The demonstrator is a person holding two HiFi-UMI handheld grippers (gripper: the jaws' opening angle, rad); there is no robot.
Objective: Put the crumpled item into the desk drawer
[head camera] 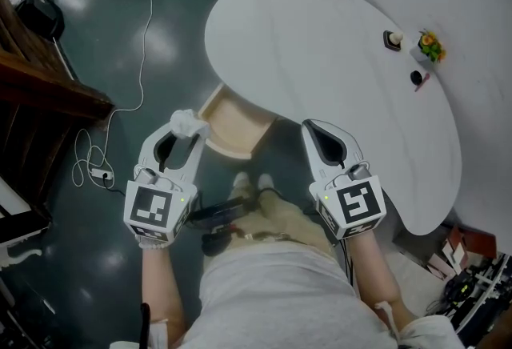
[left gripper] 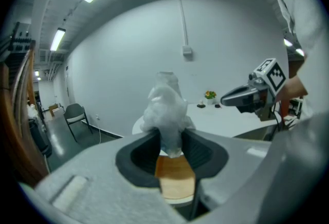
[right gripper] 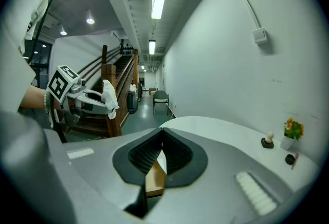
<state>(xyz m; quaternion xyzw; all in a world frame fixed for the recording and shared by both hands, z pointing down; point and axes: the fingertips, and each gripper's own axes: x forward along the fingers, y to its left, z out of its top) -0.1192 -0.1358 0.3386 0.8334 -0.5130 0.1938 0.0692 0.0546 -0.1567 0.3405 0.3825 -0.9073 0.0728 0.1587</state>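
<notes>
A white crumpled item [head camera: 187,122] sticks up from the tips of my left gripper [head camera: 186,130], whose jaws are shut on its lower part. That gripper hangs just left of the open light-wood drawer [head camera: 230,131] under the white desk [head camera: 320,59]. In the left gripper view the crumpled item [left gripper: 165,107] fills the gap between the pads, and the drawer's wood [left gripper: 175,171] shows below it. My right gripper [head camera: 312,128] sits to the right of the drawer, shut with nothing in it. Its tips [right gripper: 162,133] meet, and the drawer [right gripper: 154,176] shows beneath them.
On the desk's far right stand a small dark-based figure [head camera: 392,38], a flower pot [head camera: 430,45] and a dark round thing [head camera: 417,78]. White cables [head camera: 92,167] lie on the floor at left beside wooden stairs [head camera: 40,75]. A chair [left gripper: 77,115] stands by the wall.
</notes>
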